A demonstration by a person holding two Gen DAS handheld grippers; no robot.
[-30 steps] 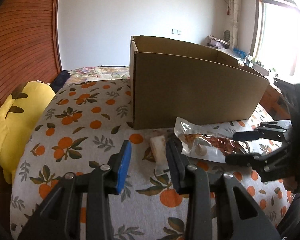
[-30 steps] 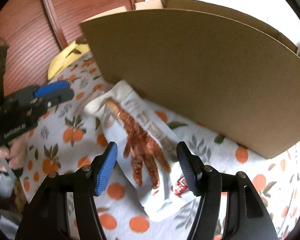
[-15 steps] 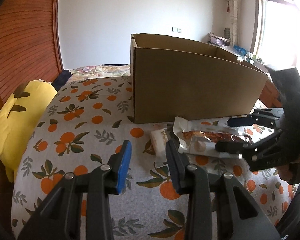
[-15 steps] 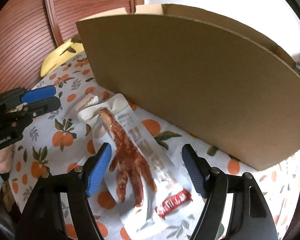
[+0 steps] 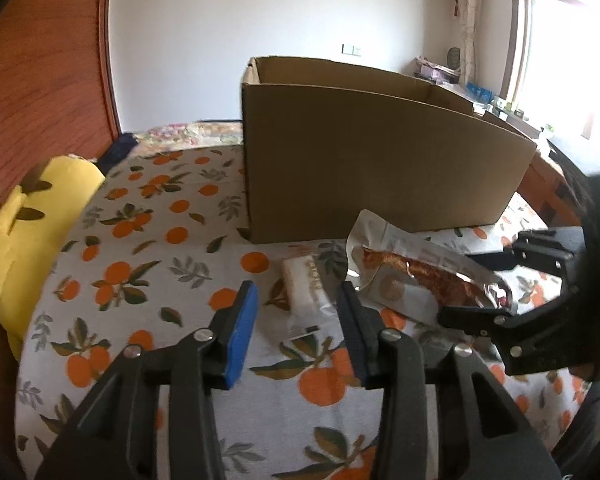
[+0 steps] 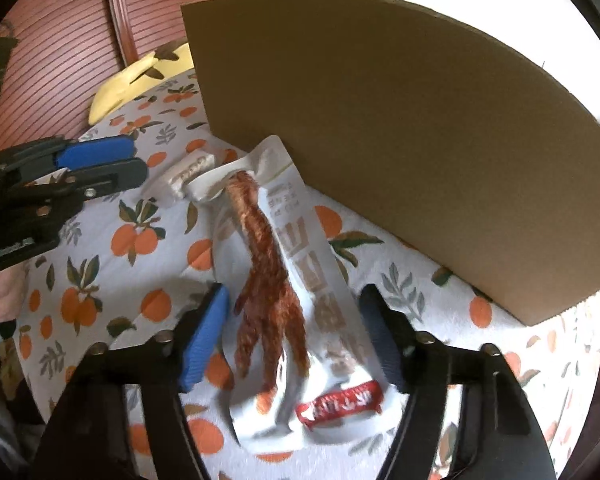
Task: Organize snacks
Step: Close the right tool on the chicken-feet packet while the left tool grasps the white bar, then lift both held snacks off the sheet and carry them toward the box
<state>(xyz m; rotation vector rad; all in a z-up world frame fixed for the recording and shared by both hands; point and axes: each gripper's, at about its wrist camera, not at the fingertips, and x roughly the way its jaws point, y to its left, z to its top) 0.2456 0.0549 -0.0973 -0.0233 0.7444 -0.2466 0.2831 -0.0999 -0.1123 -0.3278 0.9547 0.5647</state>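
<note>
A white packet with a brown chicken foot (image 6: 260, 240) lies in front of the cardboard box (image 6: 399, 120). My right gripper (image 6: 294, 304) straddles its near end with the jaws closing. Both pads touch the packet's edges, which buckle, and its far end curls up. In the left wrist view the same packet (image 5: 411, 276) sits in the right gripper (image 5: 459, 286). A small white snack packet (image 5: 305, 292) lies flat on the cloth. My left gripper (image 5: 296, 300) has that small packet between its fingertips, jaws opening, pads clear of it. The left gripper (image 6: 136, 160) also shows in the right wrist view.
The open-topped box (image 5: 379, 168) stands on an orange-print cloth (image 5: 140, 260). A yellow plush pillow (image 5: 28, 232) leans at the cloth's left edge by a wooden slatted wall. A window and cluttered desk lie beyond the box at the right.
The left jaws have widened around the small packet. The right jaws spread, then closed in on the chicken foot packet, whose far end has lifted and curled.
</note>
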